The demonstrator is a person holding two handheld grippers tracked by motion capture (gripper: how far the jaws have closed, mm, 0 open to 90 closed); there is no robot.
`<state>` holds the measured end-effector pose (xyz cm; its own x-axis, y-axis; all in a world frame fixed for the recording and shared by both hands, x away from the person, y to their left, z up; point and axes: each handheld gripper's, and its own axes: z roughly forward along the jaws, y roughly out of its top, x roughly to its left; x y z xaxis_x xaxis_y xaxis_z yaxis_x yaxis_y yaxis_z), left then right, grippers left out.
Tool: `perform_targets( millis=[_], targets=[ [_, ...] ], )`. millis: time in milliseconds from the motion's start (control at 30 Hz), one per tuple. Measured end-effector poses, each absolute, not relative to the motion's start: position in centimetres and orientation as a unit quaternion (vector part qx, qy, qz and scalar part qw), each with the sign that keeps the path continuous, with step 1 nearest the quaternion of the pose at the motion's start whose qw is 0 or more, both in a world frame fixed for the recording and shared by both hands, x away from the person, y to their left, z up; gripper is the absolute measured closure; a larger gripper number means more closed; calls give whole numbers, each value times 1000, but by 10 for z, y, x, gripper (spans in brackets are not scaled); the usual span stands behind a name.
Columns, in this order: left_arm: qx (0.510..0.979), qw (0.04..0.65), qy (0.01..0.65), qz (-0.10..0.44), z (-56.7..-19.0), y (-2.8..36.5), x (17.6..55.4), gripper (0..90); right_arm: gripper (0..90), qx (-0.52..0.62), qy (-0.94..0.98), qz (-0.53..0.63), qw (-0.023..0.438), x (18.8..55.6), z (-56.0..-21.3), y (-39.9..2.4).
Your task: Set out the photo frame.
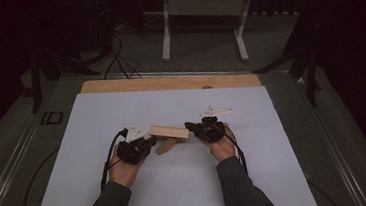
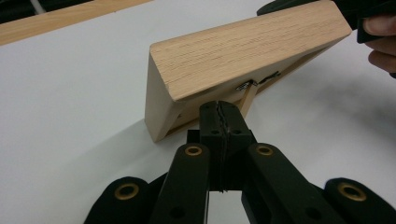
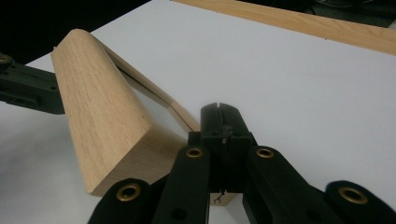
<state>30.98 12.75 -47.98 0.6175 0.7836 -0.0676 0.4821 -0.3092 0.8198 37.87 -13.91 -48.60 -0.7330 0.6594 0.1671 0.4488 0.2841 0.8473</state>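
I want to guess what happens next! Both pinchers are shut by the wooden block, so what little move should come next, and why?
Probably the left gripper should open a little. Its jaws are shut, tips under the tilted wooden block, near a thin strip there. The right gripper is shut beside the other end. Shut jaws cannot take hold.

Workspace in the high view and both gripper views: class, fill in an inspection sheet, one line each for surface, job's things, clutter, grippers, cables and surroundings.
Surface: white sheet on a wooden board, which shows along the far edge.
Job's things: wooden block at mid-sheet, tilted, with a thin wooden piece under it.
Clutter: nothing seen.
Grippers: left gripper shut, its tips at the block's underside; right gripper shut beside the block's other end. Whether either pinches anything cannot be told.
Cables: a black cable trails from the left gripper; more cables lie on the floor.
Surroundings: dark room, a white table frame beyond.
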Motion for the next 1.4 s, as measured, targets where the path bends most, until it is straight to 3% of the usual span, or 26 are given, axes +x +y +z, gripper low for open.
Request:
perform_targets(
  millis=[1400],
  targets=[
    [792, 426, 406, 161, -484, 112, 322, 897, 897, 324, 809, 476, 116, 361, -483, -144]
  ],
)
